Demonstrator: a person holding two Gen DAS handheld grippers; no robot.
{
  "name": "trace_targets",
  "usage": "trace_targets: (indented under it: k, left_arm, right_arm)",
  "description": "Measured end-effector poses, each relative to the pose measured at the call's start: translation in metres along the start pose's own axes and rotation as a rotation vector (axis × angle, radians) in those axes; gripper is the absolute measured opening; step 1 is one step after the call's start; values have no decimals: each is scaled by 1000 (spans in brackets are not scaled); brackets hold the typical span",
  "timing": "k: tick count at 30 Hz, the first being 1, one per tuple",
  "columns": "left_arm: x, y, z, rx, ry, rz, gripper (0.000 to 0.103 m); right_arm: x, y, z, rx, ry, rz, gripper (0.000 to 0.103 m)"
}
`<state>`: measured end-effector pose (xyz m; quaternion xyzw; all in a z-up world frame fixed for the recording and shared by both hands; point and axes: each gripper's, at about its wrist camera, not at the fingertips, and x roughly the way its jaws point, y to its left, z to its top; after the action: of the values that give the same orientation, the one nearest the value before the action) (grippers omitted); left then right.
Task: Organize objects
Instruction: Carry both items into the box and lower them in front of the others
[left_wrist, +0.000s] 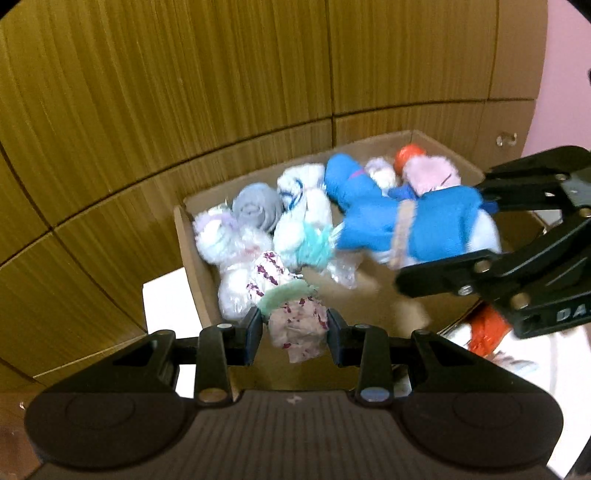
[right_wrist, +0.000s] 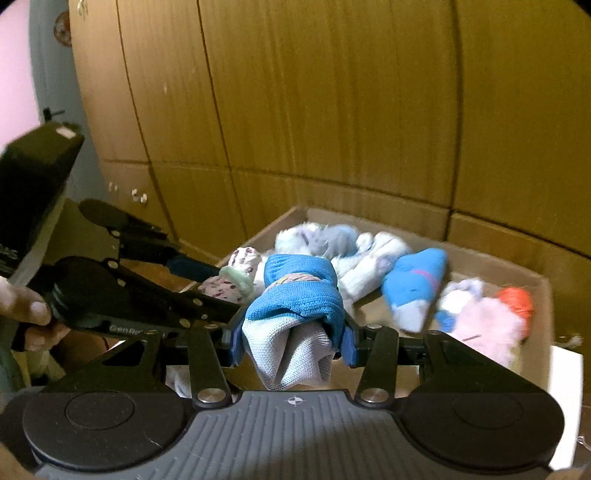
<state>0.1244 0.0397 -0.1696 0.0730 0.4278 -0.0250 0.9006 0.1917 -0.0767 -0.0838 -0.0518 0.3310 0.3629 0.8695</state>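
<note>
My left gripper (left_wrist: 294, 328) is shut on a rolled white sock bundle (left_wrist: 295, 325) with dark red spots and a mint cuff, held over the near end of an open cardboard box (left_wrist: 181, 236). From the right, my right gripper (left_wrist: 443, 240) reaches in above the box, shut on a blue and white sock bundle (left_wrist: 424, 225). In the right wrist view that blue bundle (right_wrist: 291, 314) sits pinched in the right gripper (right_wrist: 291, 343), and the left gripper (right_wrist: 218, 286) holds the spotted bundle (right_wrist: 229, 288) just to the left. Several rolled socks lie in the box (right_wrist: 546, 295).
Inside the box are a grey roll (left_wrist: 255, 210), a blue roll (left_wrist: 347, 181) and a fluffy pink roll (left_wrist: 432, 173) beside an orange one (left_wrist: 408, 155). Wooden cupboard doors (left_wrist: 184, 110) stand close behind. An orange item (left_wrist: 487, 328) lies outside, lower right. A person's hand (right_wrist: 22, 306) grips the left tool.
</note>
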Motion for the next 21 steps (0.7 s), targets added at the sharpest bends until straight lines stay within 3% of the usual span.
trace_targets:
  k: [7, 21]
  left_arm:
    - [10, 2, -7, 25, 39, -6, 34]
    - [17, -4, -12, 74, 79, 35, 34]
  right_arm:
    - [35, 3, -1, -12, 67, 14, 54]
    - [50, 14, -4, -55, 138, 24, 55]
